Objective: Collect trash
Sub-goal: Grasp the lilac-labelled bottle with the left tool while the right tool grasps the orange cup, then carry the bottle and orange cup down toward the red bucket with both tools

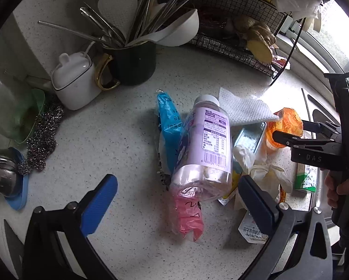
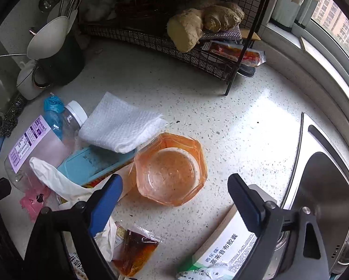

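both my wrist views are daylit from the window (image 2: 333, 21) at upper right, which blows out. glare washes the speckled countertop (image 2: 256, 126) near it. soft shadows fall leftward. fisheye curvature bends the edges into dark vignetted corners; the centre stays sharp.

Right gripper (image 1: 288, 135), right edge of the left wrist view: body is embossed "DAS". Green-and-white medicine box (image 2: 221, 256), bottom centre of the right wrist view: Chinese print reads "西乐葆" and "塞来昔布胶囊". Clear bottle (image 1: 204, 149), centre of the left wrist view: purple label with a barcode and a printed table, characters too small to read; pink bag (image 1: 188, 214) below it carries black handwritten marks, roughly "27", uncertain.
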A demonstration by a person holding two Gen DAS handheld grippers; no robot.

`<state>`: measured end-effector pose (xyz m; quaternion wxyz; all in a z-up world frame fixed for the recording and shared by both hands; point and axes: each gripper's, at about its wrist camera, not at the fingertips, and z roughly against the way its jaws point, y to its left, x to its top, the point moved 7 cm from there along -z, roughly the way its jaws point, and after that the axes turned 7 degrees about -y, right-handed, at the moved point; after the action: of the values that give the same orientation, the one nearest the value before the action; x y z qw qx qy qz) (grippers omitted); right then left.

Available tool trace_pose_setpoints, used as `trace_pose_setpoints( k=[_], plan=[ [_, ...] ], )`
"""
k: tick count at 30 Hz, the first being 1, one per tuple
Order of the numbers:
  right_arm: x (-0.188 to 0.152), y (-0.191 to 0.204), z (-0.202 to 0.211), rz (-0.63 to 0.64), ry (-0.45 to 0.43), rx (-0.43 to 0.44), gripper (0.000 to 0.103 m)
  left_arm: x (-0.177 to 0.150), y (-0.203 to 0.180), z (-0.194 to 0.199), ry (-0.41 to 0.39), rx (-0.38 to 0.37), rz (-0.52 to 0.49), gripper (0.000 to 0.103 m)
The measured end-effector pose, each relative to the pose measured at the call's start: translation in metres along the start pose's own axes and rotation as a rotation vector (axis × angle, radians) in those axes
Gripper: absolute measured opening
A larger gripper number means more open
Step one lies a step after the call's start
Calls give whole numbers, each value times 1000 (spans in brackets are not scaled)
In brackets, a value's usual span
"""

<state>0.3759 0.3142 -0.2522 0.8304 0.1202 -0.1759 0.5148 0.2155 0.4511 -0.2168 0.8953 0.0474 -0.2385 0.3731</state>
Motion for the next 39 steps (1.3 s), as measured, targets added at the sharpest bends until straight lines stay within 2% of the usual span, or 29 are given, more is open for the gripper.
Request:
trace_pose_setpoints(
  k=[3, 4, 5, 9, 15, 24, 27, 30, 31, 36, 39],
  plan=[
    [-1, -3, -8, -10, 26, 29, 75, 1, 1, -4, 8, 1, -19, 103],
    [-2, -4, -9, -11, 31, 32, 67, 0, 1, -4, 10, 0, -26, 103],
    [-2, -5, -8, -15, 21, 34, 64, 0, 2, -5, 13, -3, -32, 103],
    [0, -7, 7, -25, -24, 28, 62, 1, 0, -7, 19, -28, -60, 103],
    [-12, -15, 59, -77, -91, 15, 62, 10, -9, -14, 35, -78, -118, 103],
    [-54, -16, 110, -148, -91, 34, 62, 17, -27, -41, 80, -32, -250, 103],
    [-72, -9, 110, -170, -86, 30, 62, 16, -32, -47, 93, -47, -266, 91],
    [-68, -7, 98, -202, -71, 35, 63, 15, -34, -56, 118, -54, -257, 65],
    [-71, -7, 98, -207, -68, 31, 63, 13, -34, -58, 128, -53, -251, 50],
    [-78, -6, 108, -223, -76, 18, 63, 11, -37, -42, 82, -4, -274, 50],
    [-82, -8, 115, -228, -91, 19, 63, 8, -49, -24, 49, 0, -287, 50]
  ],
)
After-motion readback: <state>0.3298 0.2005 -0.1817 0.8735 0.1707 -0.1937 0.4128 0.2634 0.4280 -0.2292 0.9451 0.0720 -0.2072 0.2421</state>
